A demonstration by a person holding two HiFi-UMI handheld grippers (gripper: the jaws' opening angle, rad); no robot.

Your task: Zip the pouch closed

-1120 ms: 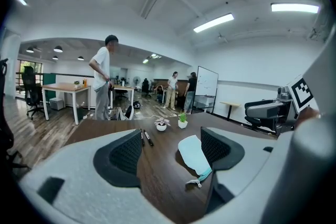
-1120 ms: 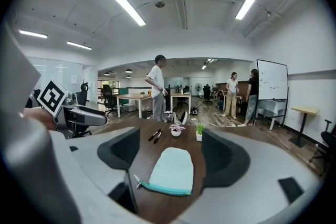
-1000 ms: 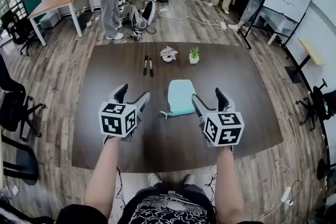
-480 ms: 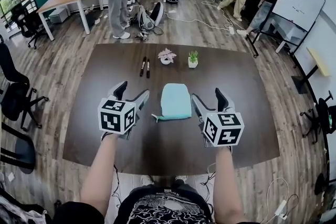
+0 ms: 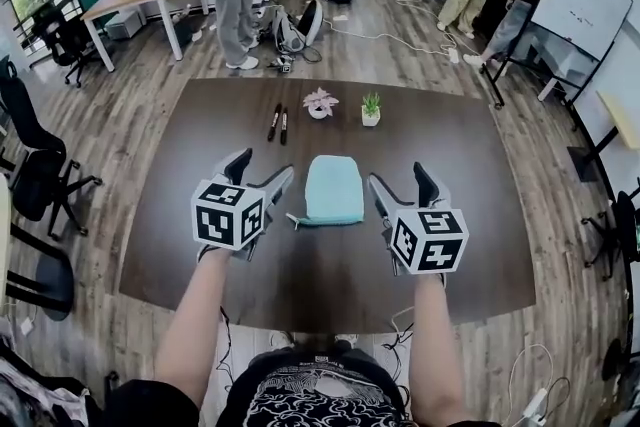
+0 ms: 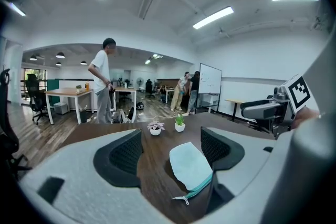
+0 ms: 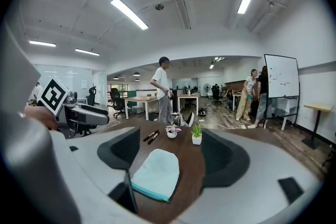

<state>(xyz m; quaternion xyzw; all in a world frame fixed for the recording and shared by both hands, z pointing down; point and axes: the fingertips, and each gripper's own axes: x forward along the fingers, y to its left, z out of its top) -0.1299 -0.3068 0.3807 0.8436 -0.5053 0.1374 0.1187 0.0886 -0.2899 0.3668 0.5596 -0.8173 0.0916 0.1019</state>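
Progress: nothing started, we judged | pouch [image 5: 333, 190] lay flat on tabletop [image 5: 480, 215], between and clear of both tools | left hand-held gripper [image 5: 263, 165] was released, empty | right hand-held gripper [image 5: 400, 175] was released, empty | remaining: hold pouch, draw zip pull [image 5: 292, 218] at its near-left corner across.

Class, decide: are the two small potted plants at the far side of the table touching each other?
Apart. The head view shows a strip of bare table between the pink plant and the green plant. The right gripper view shows the same gap.
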